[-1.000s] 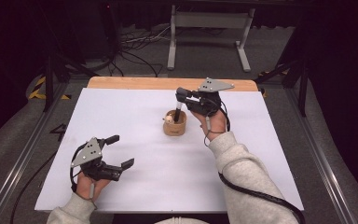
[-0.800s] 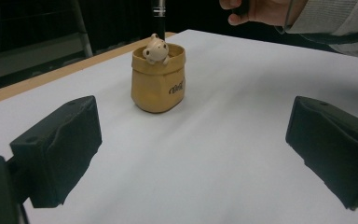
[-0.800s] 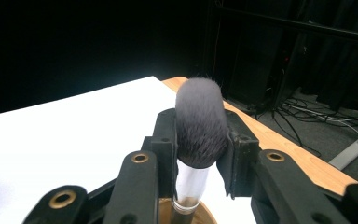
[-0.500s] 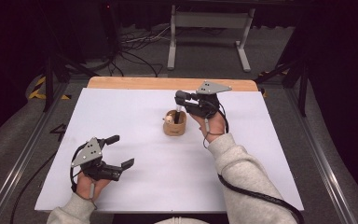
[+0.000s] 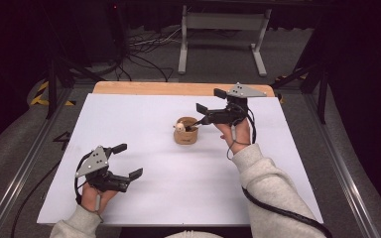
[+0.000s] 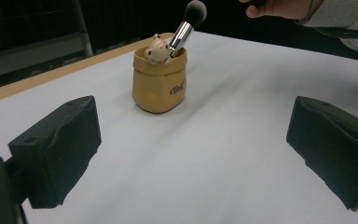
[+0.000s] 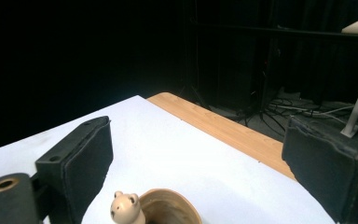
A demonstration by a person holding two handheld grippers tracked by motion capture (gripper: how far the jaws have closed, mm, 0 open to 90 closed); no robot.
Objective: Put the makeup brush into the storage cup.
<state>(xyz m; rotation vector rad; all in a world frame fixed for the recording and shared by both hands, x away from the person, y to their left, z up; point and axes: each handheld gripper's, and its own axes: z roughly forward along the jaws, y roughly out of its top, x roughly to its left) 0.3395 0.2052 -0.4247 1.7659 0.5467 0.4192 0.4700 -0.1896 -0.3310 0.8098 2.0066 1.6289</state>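
Seemingly the step is tending the makeup brush (image 6: 184,27) leaning in the tan sack-shaped holder (image 5: 185,131) at the desk's (image 5: 129,124) centre. The right tool (image 5: 211,106), jaws spread and empty, hovers just right of it; best to close squarely on the silver ferrule and lift along its lean. The left tool (image 5: 124,159) rests open, lower left. A dark label on the holder is unreadable.

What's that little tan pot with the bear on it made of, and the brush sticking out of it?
The pot looks like glazed ceramic shaped as a crumpled sack: it has a soft sheen and stiff, moulded folds, though resin is possible. The small bear on its rim looks like the same material in a paler cream. The brush has a shiny ferrule, probably metal, and a dark, fluffy head of soft bristles.
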